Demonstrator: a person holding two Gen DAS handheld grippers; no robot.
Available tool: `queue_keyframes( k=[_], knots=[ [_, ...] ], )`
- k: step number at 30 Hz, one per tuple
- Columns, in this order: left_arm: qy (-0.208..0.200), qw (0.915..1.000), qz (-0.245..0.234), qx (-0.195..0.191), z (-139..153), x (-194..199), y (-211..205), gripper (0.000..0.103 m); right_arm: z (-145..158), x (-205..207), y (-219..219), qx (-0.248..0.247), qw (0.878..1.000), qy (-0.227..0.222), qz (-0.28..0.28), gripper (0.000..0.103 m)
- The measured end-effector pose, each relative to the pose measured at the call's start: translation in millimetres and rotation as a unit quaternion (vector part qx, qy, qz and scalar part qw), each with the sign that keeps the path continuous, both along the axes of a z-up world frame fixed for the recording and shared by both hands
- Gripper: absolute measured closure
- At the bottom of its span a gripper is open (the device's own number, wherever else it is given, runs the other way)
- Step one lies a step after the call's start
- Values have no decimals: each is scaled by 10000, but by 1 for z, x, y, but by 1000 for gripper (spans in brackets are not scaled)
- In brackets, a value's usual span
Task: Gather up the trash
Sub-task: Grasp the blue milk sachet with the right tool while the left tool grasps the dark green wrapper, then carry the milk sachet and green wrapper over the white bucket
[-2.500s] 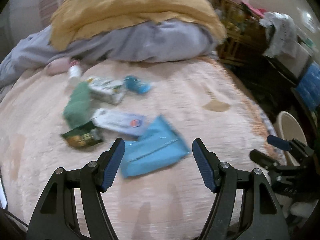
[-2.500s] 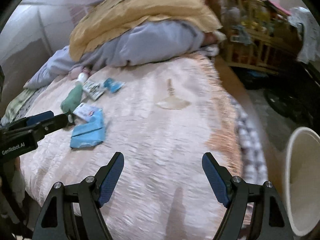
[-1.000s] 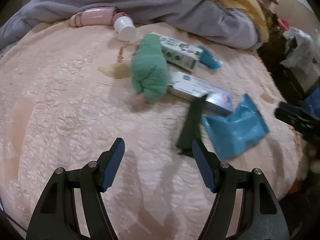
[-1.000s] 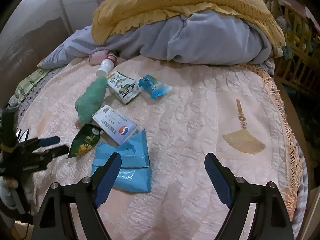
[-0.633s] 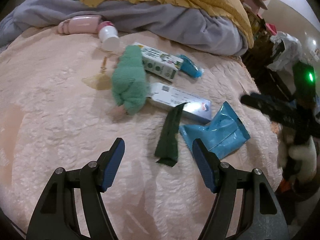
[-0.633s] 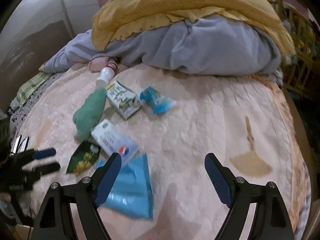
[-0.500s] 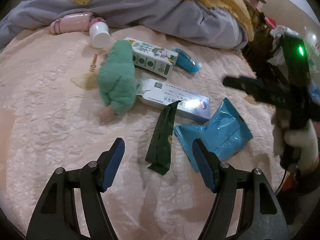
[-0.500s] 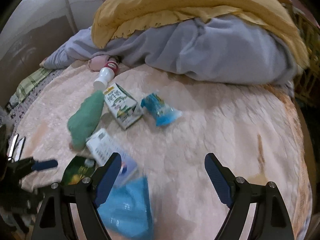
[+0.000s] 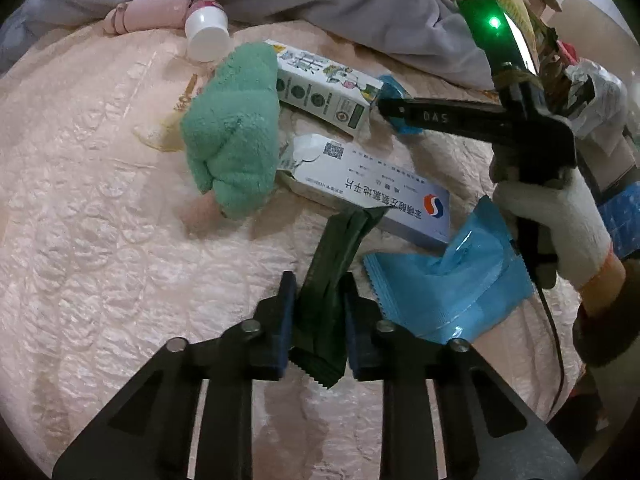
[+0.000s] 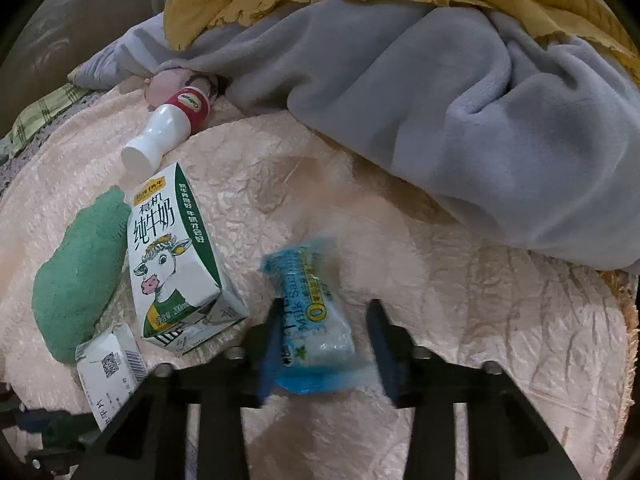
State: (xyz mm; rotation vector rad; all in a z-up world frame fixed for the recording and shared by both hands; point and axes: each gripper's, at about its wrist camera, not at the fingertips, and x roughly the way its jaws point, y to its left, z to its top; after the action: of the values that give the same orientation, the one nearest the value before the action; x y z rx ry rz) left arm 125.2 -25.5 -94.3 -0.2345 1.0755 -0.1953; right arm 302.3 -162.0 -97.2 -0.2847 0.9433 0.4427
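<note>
Dark green foil, a crumpled snack wrapper [image 9: 326, 300], sits clamped between the pads of the left hand-held gripper [image 9: 318, 320], its far end just touching the white pill box [image 9: 372, 200] ahead. Right of those fingers lies a flat blue pouch [image 9: 444, 292]; ahead and left, a green towel [image 9: 234, 132] on the pink bed cover [image 9: 100, 240]. To lift cleanly, I'd raise the wrapper straight up so its far end clears the box without dragging it.

Over at the right hand-held gripper [image 10: 322, 340], the jaws are closing around a blue milk-candy packet [image 10: 312, 320]; the left pad looks at its edge, the right 1 not yet touching. A milk carton [image 10: 176, 264] lies just left of it, a white bottle [image 10: 164, 136] further ahead. That packet is puffy and slick, so squeezing across its middle, not its sealed end, should stop it squirting out. Keep the left finger off the carton
</note>
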Motion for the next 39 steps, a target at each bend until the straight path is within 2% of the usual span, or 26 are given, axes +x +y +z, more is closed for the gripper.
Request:
queue_keyframes(
  k=[5, 12, 23, 29, 39],
  knots=[
    [-152, 9998, 139, -87, 7, -11, 4, 92, 13, -26, -20, -19, 9999, -146, -57, 75],
    [-336, 9992, 75, -203, 29, -31, 2, 92, 42, -85, -83, 396, 9983, -166, -392, 75],
    [-694, 9964, -345, -337, 71, -52, -43, 92, 59, -191, -146, 777, 9935, -175, -818, 75],
    [-858, 9936, -629, -377, 88, -64, -72, 92, 62, -221, -166, 794, 9917, -161, -994, 75],
    [-950, 9883, -1119, -407, 101, -75, -119, 92, 73, -243, -200, 793, 9880, -264, -1299, 75]
  ],
)
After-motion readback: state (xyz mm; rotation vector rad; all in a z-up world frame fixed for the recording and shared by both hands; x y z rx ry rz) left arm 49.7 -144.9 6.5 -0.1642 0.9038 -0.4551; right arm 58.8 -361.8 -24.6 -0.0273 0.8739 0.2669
